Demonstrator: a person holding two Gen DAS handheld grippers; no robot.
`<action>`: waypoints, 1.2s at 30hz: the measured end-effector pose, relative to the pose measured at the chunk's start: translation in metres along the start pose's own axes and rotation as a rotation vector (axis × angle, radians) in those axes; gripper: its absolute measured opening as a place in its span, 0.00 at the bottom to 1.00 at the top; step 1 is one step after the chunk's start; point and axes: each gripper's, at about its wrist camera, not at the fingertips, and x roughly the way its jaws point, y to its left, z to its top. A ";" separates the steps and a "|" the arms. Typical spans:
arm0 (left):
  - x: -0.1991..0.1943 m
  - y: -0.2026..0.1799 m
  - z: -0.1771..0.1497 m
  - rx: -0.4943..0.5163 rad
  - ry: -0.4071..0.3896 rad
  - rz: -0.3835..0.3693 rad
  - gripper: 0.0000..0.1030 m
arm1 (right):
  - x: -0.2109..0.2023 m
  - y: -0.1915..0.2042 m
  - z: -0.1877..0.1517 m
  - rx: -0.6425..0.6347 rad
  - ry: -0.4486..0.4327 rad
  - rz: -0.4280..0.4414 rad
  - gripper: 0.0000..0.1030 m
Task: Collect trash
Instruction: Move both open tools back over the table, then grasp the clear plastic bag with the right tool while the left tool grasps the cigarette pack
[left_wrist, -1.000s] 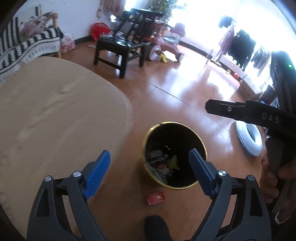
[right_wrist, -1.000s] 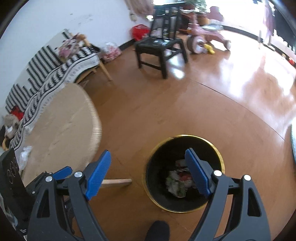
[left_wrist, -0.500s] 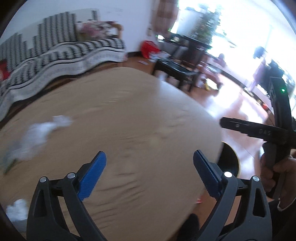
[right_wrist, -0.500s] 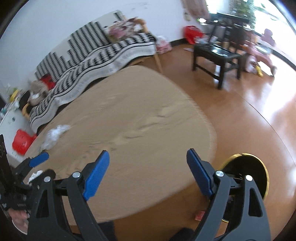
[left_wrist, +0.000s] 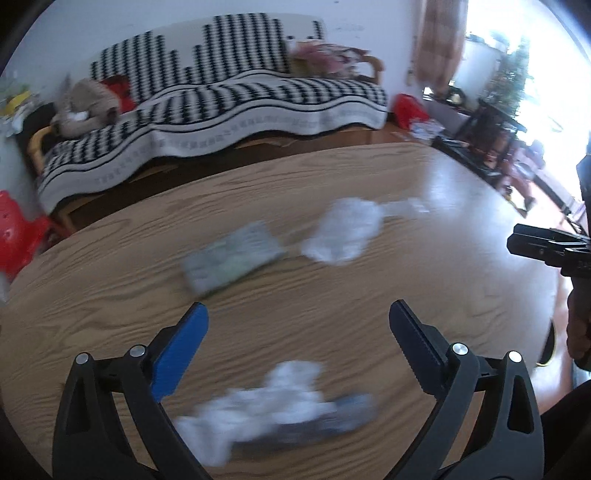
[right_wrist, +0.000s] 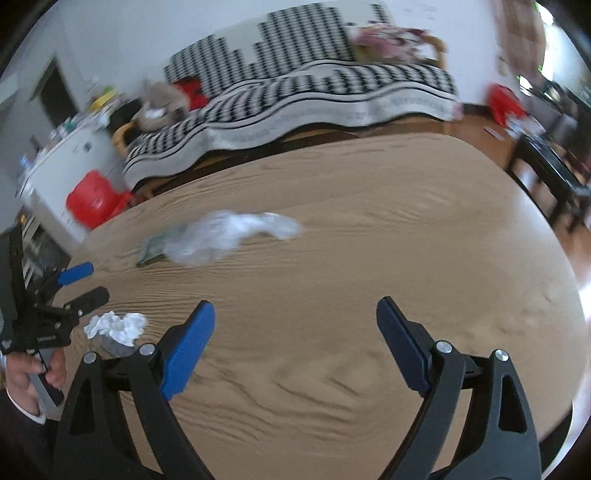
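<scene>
Both tongs have just been spreading wider, nothing between them. A crumpled tissue (left_wrist: 280, 402) lies on the table (left_wrist: 461, 266) just below the left tongs (left_wrist: 295, 332); a plastic bag (left_wrist: 343, 229) and packet (left_wrist: 231, 258) lie beyond. The right tongs (right_wrist: 295, 332) hover over bare wood.

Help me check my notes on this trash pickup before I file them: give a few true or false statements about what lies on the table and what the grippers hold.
1. The left gripper holds a tissue. False: its jaws are open and have just been opening, nothing between them.
2. A crumpled white tissue lies on the wooden table. True.
3. The right gripper is open and empty. True.
4. The clear plastic wrapper lies on the sofa. False: it is on the table.
5. A flat greenish packet lies beside the wrapper. True.
</scene>
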 end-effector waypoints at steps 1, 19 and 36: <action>0.000 0.007 0.001 0.003 0.000 0.006 0.93 | 0.007 0.011 0.002 -0.025 0.000 0.005 0.86; 0.109 0.055 0.036 0.460 0.152 -0.052 0.93 | 0.149 0.098 0.057 -0.614 0.155 0.096 0.93; 0.137 0.056 0.047 0.380 0.176 -0.154 0.61 | 0.192 0.089 0.070 -0.554 0.259 0.198 0.28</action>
